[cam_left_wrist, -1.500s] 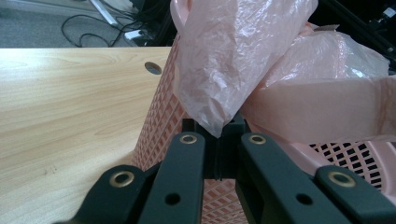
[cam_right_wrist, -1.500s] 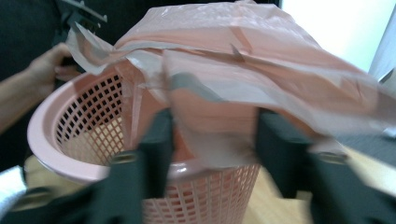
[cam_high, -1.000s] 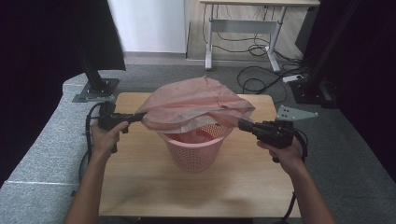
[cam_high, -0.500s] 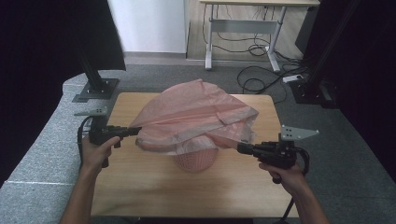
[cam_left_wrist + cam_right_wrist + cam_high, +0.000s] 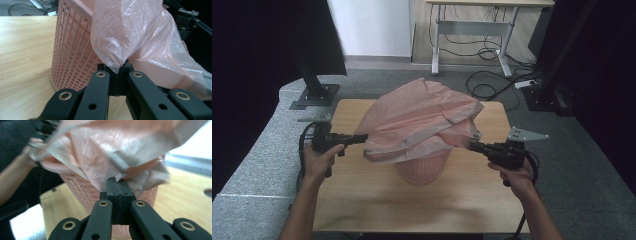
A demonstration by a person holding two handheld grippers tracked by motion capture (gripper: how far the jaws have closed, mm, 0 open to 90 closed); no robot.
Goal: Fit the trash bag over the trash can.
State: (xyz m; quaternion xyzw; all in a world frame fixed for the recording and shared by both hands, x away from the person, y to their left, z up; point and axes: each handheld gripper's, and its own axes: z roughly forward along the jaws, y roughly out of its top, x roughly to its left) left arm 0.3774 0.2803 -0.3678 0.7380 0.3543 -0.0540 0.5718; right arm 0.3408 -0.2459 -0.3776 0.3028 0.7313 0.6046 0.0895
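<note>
A pink plastic bag (image 5: 422, 120) billows above a pink mesh basket (image 5: 422, 169) standing upright in the middle of the wooden table (image 5: 362, 200). My left gripper (image 5: 362, 138) is shut on the bag's left edge, and my right gripper (image 5: 473, 145) is shut on its right edge. The two hold the bag stretched over the basket's mouth. In the left gripper view the bag (image 5: 130, 37) hangs from the shut jaws beside the basket wall (image 5: 72, 52). In the right gripper view the blurred bag (image 5: 110, 152) drapes over the basket (image 5: 85, 192).
A grey mat (image 5: 257, 155) surrounds the table. A black stand base (image 5: 314, 96) sits at the back left, another black base (image 5: 547, 97) at the back right. Cables (image 5: 492, 85) lie on the floor behind, under a desk frame (image 5: 472, 30).
Both grippers pulled the bag outward and toward the person, then spread it lower over the basket. The bag puffed up and now hides the basket's rim.
</note>
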